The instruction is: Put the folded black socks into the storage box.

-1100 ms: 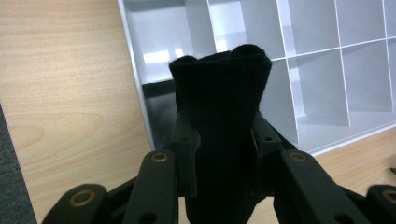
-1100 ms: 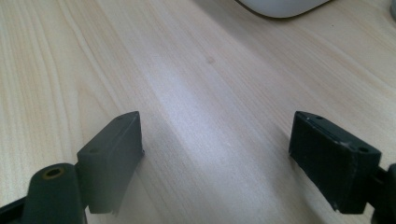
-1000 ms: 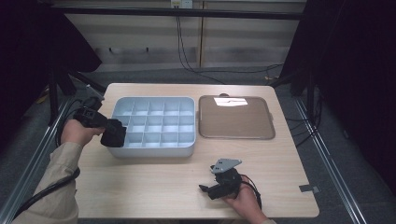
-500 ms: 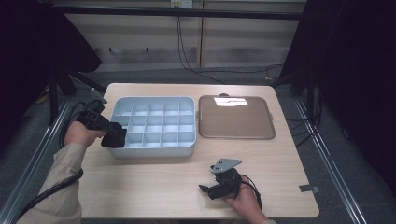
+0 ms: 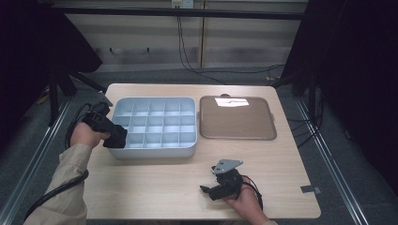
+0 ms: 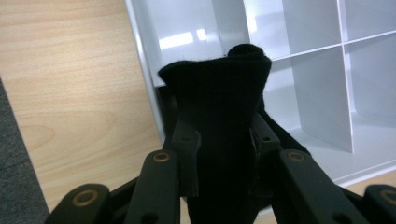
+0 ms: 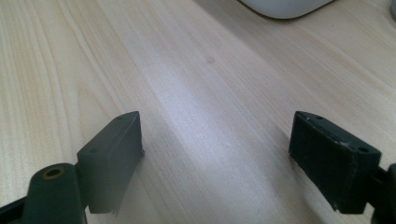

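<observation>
Left tongs (image 5: 116, 138) are clamped on a black cloth (image 6: 224, 116) and have shifted slightly nearer along the left wall of the grey divider tray (image 5: 155, 151), so the cloth now hangs over the near-left compartment; drop looks imminent. Brown tray (image 5: 237, 137) sits right of it, untouched. Right tongs (image 5: 212, 190) hold their spot low over the near bench (image 5: 155, 187), spread wide, gripping nothing.

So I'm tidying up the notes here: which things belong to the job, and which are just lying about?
In the job:
left gripper
black cloth
divided bin

Lying about:
brown tray
right gripper, open over bare table
</observation>
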The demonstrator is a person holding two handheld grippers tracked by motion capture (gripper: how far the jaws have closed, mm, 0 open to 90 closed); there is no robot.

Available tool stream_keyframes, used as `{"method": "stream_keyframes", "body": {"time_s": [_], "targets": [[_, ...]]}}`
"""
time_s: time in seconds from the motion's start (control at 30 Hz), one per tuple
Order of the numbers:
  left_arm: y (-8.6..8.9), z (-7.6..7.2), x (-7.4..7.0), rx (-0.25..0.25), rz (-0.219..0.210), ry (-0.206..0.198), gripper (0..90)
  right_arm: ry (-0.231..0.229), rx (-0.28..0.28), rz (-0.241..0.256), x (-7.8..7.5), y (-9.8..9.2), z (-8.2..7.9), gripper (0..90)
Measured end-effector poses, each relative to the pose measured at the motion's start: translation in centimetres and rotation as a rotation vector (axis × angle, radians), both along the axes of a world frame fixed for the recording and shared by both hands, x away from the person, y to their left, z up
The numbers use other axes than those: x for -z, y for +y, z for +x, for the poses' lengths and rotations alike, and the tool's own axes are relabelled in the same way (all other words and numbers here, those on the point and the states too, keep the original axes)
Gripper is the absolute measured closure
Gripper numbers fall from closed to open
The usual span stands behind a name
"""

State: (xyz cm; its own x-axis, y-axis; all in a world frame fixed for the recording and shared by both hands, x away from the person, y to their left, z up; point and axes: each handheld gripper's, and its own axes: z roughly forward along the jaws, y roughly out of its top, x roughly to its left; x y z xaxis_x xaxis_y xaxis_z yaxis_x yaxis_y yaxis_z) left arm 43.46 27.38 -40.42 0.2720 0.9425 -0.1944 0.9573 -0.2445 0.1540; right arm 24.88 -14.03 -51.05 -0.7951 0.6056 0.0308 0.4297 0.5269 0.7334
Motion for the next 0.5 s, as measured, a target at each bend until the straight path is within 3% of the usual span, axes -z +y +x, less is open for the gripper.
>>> {"method": "stream_keyframes", "body": {"time_s": [0.33,0.5], "targets": [[-0.18,0.07,0.84,-0.004,0.002,0.014,70.7,0.0,0.0,0.0,0.0,0.0,0.0,17.1],[-0.54,0.06,0.98,0.008,0.032,0.013,70.6,0.001,0.001,0.001,0.0,0.01,-0.01,17.1]]}}
